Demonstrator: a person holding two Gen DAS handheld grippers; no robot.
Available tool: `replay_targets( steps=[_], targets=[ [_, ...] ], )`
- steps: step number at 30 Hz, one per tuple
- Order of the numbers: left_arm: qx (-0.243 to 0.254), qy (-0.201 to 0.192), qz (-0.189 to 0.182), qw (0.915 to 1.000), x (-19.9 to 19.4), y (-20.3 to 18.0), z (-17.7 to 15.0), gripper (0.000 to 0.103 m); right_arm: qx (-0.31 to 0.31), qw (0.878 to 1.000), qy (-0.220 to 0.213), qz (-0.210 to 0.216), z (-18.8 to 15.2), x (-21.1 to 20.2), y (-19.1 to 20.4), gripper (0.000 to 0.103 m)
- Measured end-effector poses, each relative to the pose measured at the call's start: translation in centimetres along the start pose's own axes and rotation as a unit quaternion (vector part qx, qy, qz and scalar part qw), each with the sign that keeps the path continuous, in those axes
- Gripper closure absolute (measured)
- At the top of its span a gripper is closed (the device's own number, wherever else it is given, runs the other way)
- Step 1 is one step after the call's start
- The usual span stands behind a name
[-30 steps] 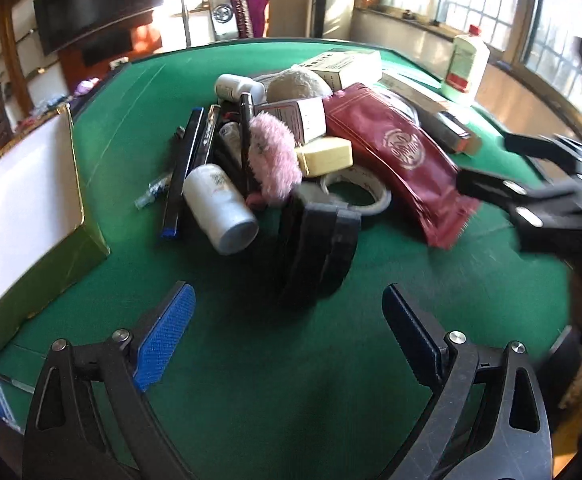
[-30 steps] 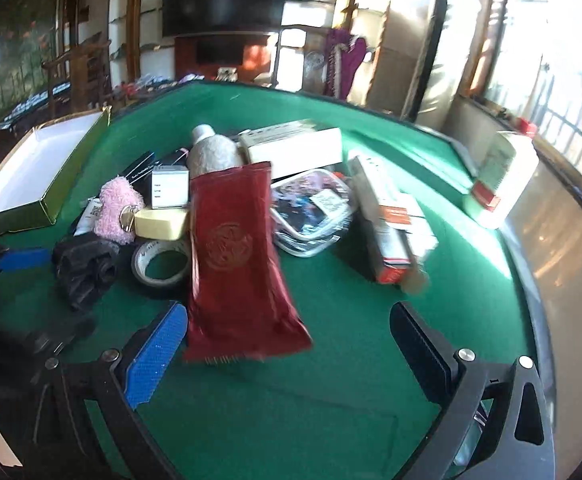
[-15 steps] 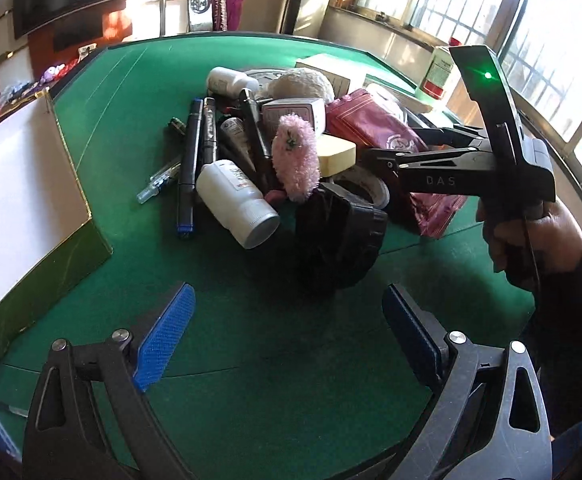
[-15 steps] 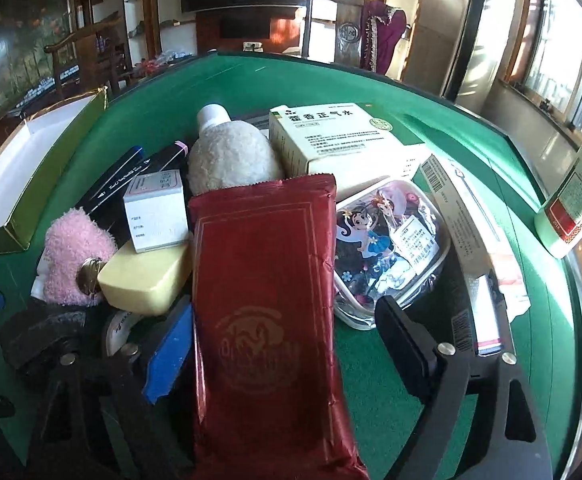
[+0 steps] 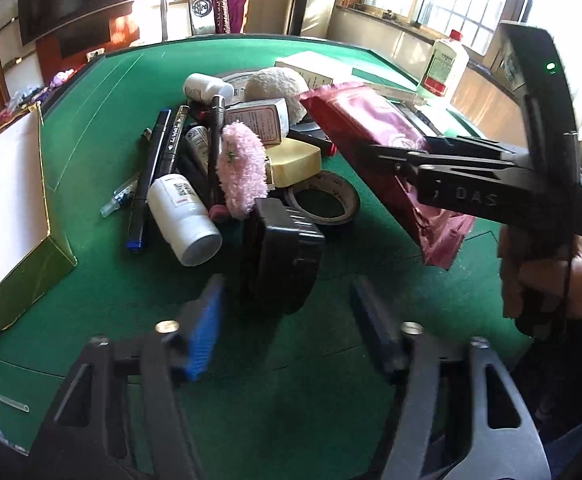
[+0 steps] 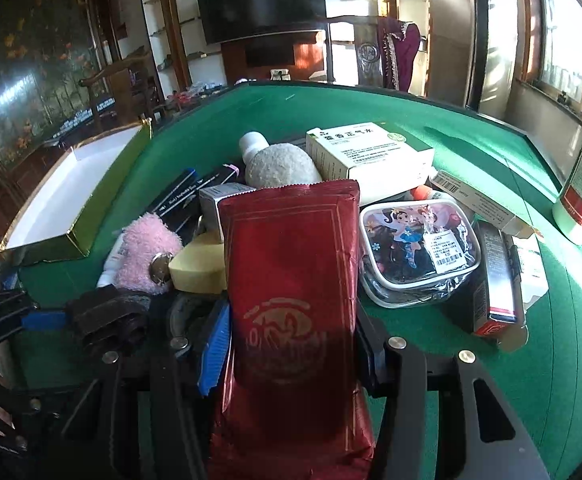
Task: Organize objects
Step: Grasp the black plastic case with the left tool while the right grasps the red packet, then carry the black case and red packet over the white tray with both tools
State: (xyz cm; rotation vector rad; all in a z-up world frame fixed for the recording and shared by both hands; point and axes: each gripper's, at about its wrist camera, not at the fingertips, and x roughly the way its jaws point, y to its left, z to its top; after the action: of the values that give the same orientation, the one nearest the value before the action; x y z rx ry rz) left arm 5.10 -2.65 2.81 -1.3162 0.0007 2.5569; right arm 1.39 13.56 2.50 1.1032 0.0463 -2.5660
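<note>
A pile of small items lies on the green felt table point(image 5: 103, 92). My right gripper point(image 6: 291, 320) has its jaws closing on a dark red foil pouch point(image 6: 291, 264), with both pads against the pouch's sides. In the left wrist view the right gripper point(image 5: 375, 152) holds the red pouch point(image 5: 371, 128) tilted, its near end off the felt. My left gripper point(image 5: 286, 300) hovers low at the pile's near side. Its jaws are closing, and the near end of a black ribbed case point(image 5: 283, 256) sits between the tips, untouched.
An open gold-edged box point(image 5: 11, 208) stands at the left. Around the case lie a white bottle point(image 5: 183, 216), a pink fluffy pouf point(image 5: 241, 168), markers point(image 5: 151, 168), a tape roll point(image 5: 327, 200), a cartoon pouch point(image 6: 419, 248) and cartons point(image 6: 367, 152). A tall white bottle point(image 6: 579, 188) stands far right.
The right gripper came in over the red pouch and closed onto it, tilting its near end up. The left gripper's jaws narrowed toward the black case.
</note>
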Motion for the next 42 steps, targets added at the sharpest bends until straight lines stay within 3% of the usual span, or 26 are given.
replay_targets(
  steps=[2,4,6,17,26,30,33,37,42],
  targets=[
    [-0.001,0.007,0.022,0.9997,0.8,-0.2,0.4,0.058,0.01,1.0,-0.003,0.003,-0.1,-0.2,-0.4,0.05],
    [-0.005,0.008,0.044,0.999,1.6,0.1,0.8,0.072,0.014,1.0,-0.002,0.005,-0.1,-0.2,-0.6,0.05],
    [-0.022,0.007,0.043,0.9988,2.1,0.7,0.9,0.076,0.018,1.0,-0.007,0.011,-0.1,-0.5,-0.5,0.05],
    [-0.073,-0.054,-0.027,0.9955,-0.1,3.6,-0.6,0.078,0.028,0.999,-0.025,0.011,-0.4,-0.7,-0.1,0.05],
    [-0.105,-0.123,-0.02,0.9866,-6.9,9.0,-2.9,0.078,0.036,0.997,-0.046,0.05,0.2,-1.2,0.9,0.05],
    [-0.13,-0.139,0.004,0.9818,-9.5,13.4,-4.1,0.078,0.022,0.997,-0.044,0.057,0.9,-0.8,4.0,0.05],
    [-0.147,-0.151,0.032,0.977,-10.9,16.8,-4.6,0.078,0.025,0.994,-0.036,0.1,1.8,0.0,7.5,0.05],
    [-0.178,-0.161,0.057,0.9691,-11.3,21.2,-4.1,0.078,-0.009,0.992,-0.025,0.126,3.5,1.3,13.6,0.05],
    [-0.192,-0.157,0.078,0.9656,-10.5,25.5,-2.8,0.078,-0.032,0.99,-0.02,0.134,6.9,4.3,19.4,0.05]
  ],
)
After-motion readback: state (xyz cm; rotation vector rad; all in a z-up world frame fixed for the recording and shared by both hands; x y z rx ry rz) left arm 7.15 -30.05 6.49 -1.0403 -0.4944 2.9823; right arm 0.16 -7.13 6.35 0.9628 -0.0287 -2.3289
